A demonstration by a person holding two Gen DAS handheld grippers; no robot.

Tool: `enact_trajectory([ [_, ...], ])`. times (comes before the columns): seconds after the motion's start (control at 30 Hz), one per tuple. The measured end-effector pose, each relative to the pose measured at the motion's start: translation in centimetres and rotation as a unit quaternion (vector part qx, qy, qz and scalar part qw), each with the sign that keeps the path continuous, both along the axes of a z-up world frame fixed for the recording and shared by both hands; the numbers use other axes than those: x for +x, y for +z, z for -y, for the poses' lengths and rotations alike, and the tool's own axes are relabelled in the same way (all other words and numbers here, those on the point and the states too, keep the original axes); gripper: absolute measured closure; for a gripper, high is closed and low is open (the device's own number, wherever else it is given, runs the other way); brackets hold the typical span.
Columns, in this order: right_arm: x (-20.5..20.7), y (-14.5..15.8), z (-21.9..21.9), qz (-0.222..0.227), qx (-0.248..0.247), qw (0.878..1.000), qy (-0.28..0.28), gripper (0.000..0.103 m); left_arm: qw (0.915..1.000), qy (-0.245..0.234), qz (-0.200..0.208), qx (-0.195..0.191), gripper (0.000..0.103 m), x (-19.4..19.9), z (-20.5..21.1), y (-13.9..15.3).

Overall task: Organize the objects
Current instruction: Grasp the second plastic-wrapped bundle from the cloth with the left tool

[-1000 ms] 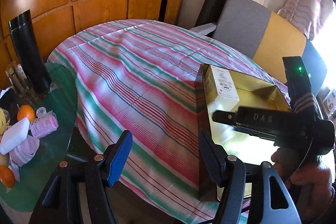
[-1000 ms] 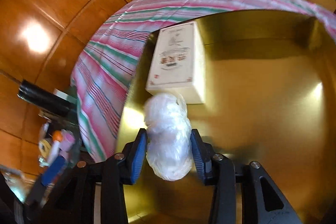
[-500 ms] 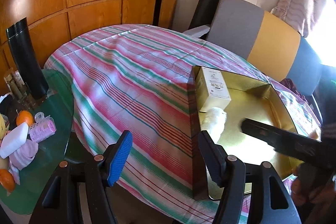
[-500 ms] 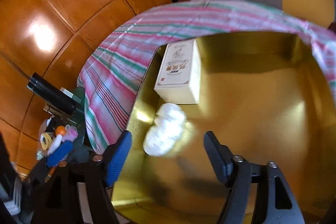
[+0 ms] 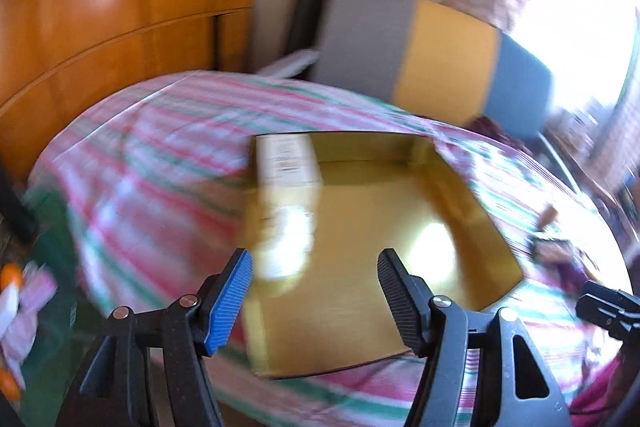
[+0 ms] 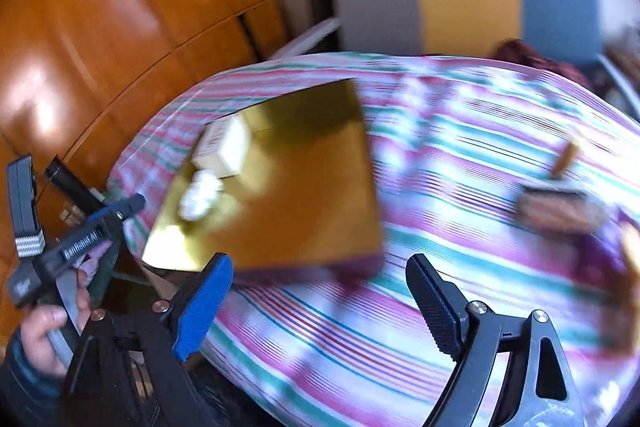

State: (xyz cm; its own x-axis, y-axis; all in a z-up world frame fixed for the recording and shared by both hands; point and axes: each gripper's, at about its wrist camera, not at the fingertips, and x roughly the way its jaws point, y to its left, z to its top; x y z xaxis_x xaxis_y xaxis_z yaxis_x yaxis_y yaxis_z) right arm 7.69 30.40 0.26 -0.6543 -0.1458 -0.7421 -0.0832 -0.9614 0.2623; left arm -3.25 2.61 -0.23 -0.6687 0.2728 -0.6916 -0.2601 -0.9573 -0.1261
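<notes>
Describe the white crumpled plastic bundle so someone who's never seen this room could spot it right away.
Find the striped tablecloth and the shallow gold box lying open on it. Inside, near its left wall, the white plastic bundle sits just in front of a cream carton. The bundle is soft, lumpy and crinkled; the carton is flat-sided and printed.

Glossy gold box (image 5: 360, 227) on striped cloth (image 5: 160, 155); polished wood panels (image 6: 120, 7); white crinkly plastic bundle (image 6: 199, 195).
</notes>
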Motion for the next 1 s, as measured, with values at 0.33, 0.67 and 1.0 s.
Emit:
enact_trajectory([
  [0.33, 14.2, 2.8, -12.1, 0.038, 0.062, 0.984, -0.162, 0.012, 0.9593, -0.281, 0.032, -0.002, 0.044, 2.8, -17.4, -0.9],
  [0.67, 22.2, 4.3, -19.9, 0.035, 0.064, 0.938, -0.339, 0.011, 0.8573, -0.506, 0.092, 0.013, 0.046, 11.4, -31.2, -3.4],
  [1.0, 22.0, 2.9, -20.7, 0.049, 0.048, 0.937, -0.343, 0.011, 0.8032, -0.576, 0.149, -0.027, 0.046, 17.7, -40.4, -7.7],
])
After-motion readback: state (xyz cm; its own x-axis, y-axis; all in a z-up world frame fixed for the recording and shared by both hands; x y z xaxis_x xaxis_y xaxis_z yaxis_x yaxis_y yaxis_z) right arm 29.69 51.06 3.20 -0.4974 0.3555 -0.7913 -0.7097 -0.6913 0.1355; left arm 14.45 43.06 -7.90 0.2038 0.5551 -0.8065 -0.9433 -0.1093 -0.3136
